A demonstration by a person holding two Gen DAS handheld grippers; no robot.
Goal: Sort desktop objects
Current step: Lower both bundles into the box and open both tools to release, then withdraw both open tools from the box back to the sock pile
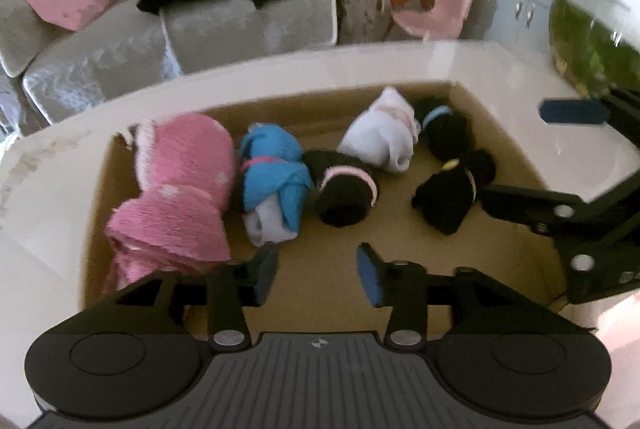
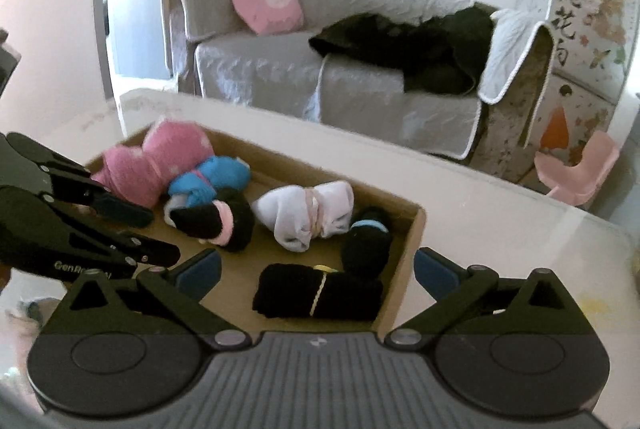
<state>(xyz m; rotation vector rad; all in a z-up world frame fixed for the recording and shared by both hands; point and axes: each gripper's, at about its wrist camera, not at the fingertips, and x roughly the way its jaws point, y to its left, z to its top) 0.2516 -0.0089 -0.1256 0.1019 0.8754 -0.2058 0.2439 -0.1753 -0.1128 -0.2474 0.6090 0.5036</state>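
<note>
behind the white desk (image 1: 400, 69) sits a grey sofa (image 2: 320, 77) with a pink pillow (image 2: 266, 1) and a black piece of clothing (image 2: 408, 45) on it. on the desk, in the middle of both pictures, is an open cardboard box (image 2: 412, 229).

six rolled sock bundles lie inside the box. from the left of the left wrist picture they are a pink dotted bundle (image 1: 180, 189), a blue bundle (image 1: 272, 185), a black bundle with a pink band (image 1: 344, 189), a white bundle (image 1: 384, 137), a black bundle with a blue band (image 1: 444, 129) and a black bundle with a yellow band (image 1: 452, 193).

the left gripper (image 1: 316, 273) hangs over the near side of the box at the bottom of its picture. its fingers are partly apart and hold nothing. the right gripper (image 2: 316, 271) is over the black bundle with a yellow band, low in its picture. its fingers are spread very wide and do not squeeze it.

i see no socks on the bare parts of the desk. so the sorting looks nearly done or all done. some of the desk is out of the pictures, so i cannot be sure.
</note>
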